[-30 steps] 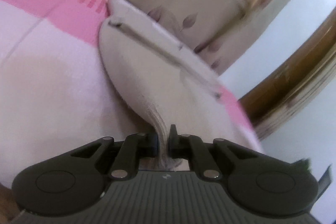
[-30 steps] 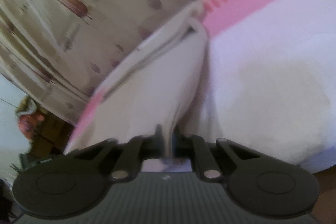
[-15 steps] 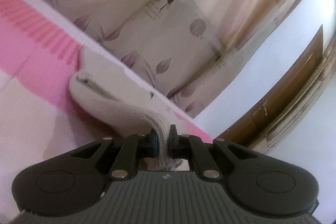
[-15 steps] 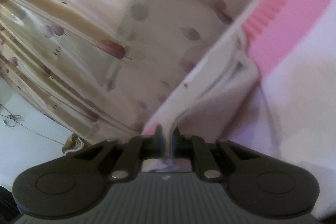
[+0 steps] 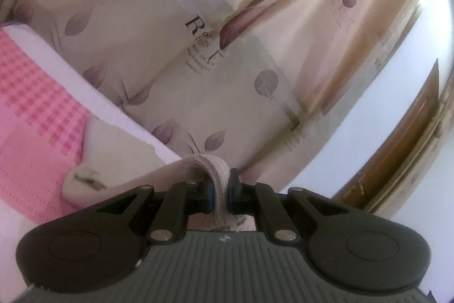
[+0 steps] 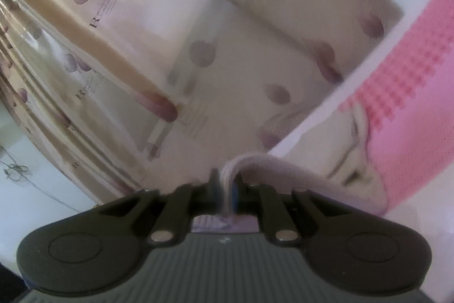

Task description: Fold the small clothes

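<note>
In the left wrist view, the left gripper (image 5: 219, 190) is clamped on the ribbed hem of a beige garment (image 5: 124, 169) — the cloth arches up from between the jaws and drops away to the lower left onto a pink-and-white bedspread (image 5: 34, 115), a leaf-print curtain (image 5: 198, 47) behind. In the right wrist view, somewhat blurred, the right gripper (image 6: 225, 189) is pinched on the same garment's (image 6: 326, 175) edge — the cloth trails off right onto the bedspread (image 6: 411, 104).
</note>
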